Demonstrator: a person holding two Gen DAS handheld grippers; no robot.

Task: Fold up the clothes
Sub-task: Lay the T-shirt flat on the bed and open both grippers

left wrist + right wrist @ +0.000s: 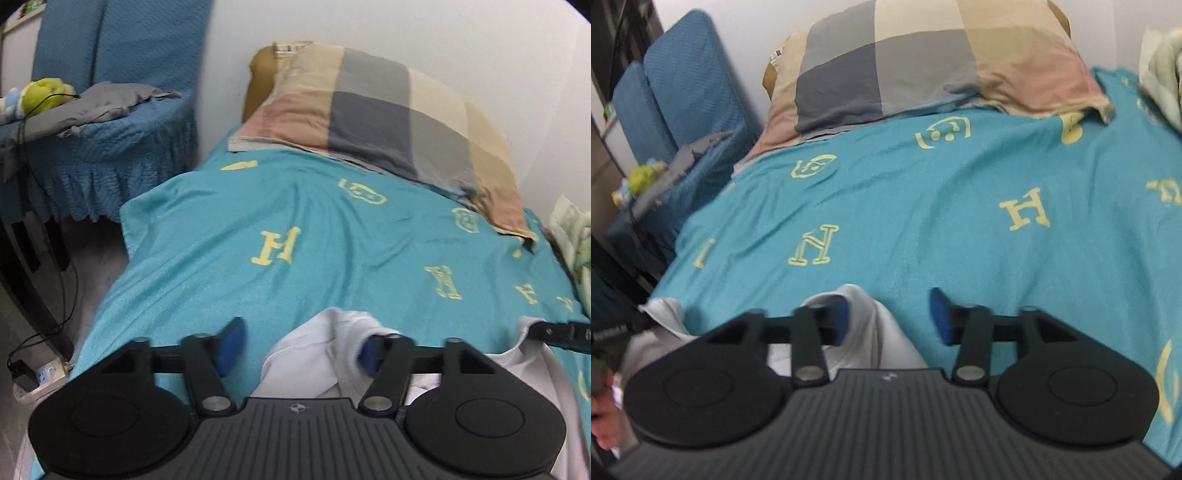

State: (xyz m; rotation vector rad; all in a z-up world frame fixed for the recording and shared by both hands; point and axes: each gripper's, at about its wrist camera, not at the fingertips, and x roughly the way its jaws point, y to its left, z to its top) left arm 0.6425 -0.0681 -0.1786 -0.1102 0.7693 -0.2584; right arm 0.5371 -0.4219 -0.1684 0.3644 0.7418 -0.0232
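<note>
A white garment (306,350) lies bunched on the teal bed sheet (258,206) at the near edge. My left gripper (301,349) is open, its blue pads (231,345) spread apart, with a fold of the white cloth lying between them against the right pad. In the right wrist view the same white garment (871,328) lies under my right gripper (890,321), which is open too, the cloth next to its left pad (836,325). The other gripper's black tip (557,334) shows at the far right of the left wrist view.
A checked pillow (388,118) lies at the head of the bed against the white wall. A blue-covered chair (110,122) with a grey cloth and a green plush toy stands left of the bed. A pale bundle of cloth (572,240) sits at the right edge. A cable and power strip (37,376) lie on the floor.
</note>
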